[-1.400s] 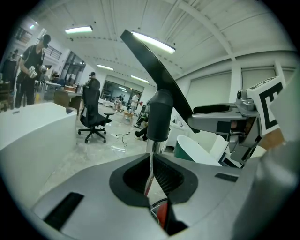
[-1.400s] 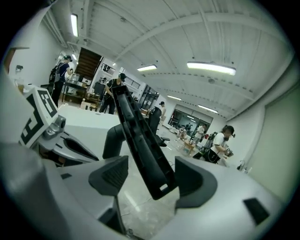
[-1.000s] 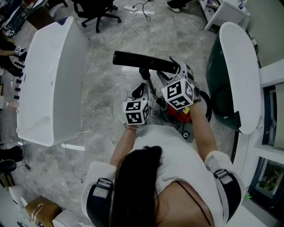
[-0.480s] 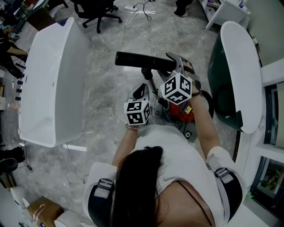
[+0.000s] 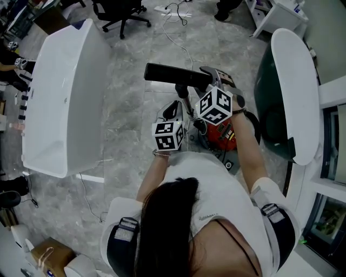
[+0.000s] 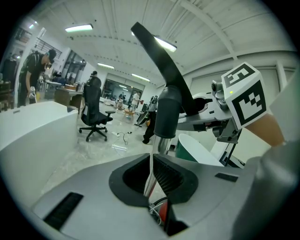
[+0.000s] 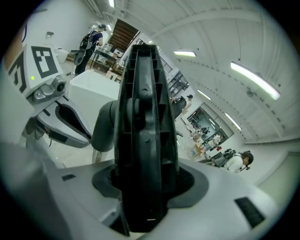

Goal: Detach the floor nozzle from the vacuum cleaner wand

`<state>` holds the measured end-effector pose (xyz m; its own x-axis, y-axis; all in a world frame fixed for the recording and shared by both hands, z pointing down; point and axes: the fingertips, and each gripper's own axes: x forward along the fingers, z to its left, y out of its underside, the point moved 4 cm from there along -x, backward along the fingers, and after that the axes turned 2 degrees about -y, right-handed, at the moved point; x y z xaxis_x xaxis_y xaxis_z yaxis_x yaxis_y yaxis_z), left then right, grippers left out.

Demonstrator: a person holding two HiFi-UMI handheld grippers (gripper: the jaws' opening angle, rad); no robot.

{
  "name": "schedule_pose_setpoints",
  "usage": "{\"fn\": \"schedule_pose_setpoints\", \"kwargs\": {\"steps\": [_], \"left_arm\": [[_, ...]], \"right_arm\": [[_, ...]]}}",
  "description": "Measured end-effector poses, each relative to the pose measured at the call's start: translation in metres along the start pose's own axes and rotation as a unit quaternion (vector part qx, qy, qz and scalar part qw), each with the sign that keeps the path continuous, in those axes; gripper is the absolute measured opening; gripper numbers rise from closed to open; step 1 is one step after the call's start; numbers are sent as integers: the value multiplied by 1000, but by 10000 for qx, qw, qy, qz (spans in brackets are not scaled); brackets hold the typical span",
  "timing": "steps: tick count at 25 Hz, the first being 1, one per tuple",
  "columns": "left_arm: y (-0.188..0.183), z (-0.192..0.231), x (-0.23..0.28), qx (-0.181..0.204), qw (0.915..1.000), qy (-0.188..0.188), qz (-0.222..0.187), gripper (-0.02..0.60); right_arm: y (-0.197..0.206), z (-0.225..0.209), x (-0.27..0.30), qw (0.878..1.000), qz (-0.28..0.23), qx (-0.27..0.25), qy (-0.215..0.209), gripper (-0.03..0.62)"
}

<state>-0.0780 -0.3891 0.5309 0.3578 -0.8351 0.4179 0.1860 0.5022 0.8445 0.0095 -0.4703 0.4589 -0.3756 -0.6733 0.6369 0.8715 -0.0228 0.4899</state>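
Note:
The black floor nozzle [image 5: 175, 76] lies crosswise at the top of the thin metal wand [image 5: 184, 111], which runs down to the red vacuum body [image 5: 223, 138]. My left gripper [image 5: 175, 112] is shut on the wand [image 6: 152, 161] just below the grey collar [image 6: 166, 117]. My right gripper [image 5: 212, 81] reaches the nozzle's right end. In the right gripper view the nozzle [image 7: 143, 117] fills the gap of that gripper [image 7: 145, 180]; its jaws have just been closing and the pads sit against the nozzle's sides.
A long white counter [image 5: 59, 97] runs along the left and a green and white rounded unit [image 5: 292, 92] along the right. An office chair [image 5: 116, 11] and a floor cable [image 5: 173, 32] lie beyond the nozzle. A cardboard box [image 5: 46, 257] sits at the lower left.
The right gripper's marker cube has shifted up and left toward the nozzle and rolled. The left gripper has stayed on the wand.

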Motion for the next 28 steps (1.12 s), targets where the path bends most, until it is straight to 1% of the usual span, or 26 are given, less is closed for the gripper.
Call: {"fn": "schedule_pose_setpoints", "kwargs": {"steps": [6, 10, 14, 16, 17, 19, 20, 23, 26, 28], "left_arm": [[-1, 3, 4, 9, 9998, -106, 182, 17], [-1, 1, 7, -43, 9999, -31, 164, 17], [0, -2, 8, -38, 9999, -71, 106, 18], [-1, -3, 8, -60, 9999, -29, 93, 21], [-1, -3, 7, -108, 9999, 43, 88, 38], [-2, -4, 6, -240, 9994, 209, 99, 101], [-3, -4, 5, -276, 9992, 259, 113, 119], [-4, -3, 6, -250, 9990, 333, 152, 148], [-4, -3, 11, -341, 9983, 461, 114, 183], [-1, -2, 14, -302, 9983, 469, 146, 195]], "right_arm": [[-1, 2, 2, 9999, 2, -107, -86, 214], [0, 1, 4, 9998, 4, -169, -95, 210], [3, 1, 4, 9998, -8, -179, -129, 207], [5, 1, 4, 9997, -5, -187, -149, 207], [5, 1, 4, 9997, -6, -190, -164, 207], [3, 1, 3, 9996, -5, -199, -207, 207], [2, 1, 3, 9995, -2, -208, -225, 207], [0, 0, 4, 9994, 3, -220, -261, 207], [0, -1, 7, 9994, 12, -200, -291, 207], [1, -1, 8, 9993, 18, -181, -316, 207]]}}
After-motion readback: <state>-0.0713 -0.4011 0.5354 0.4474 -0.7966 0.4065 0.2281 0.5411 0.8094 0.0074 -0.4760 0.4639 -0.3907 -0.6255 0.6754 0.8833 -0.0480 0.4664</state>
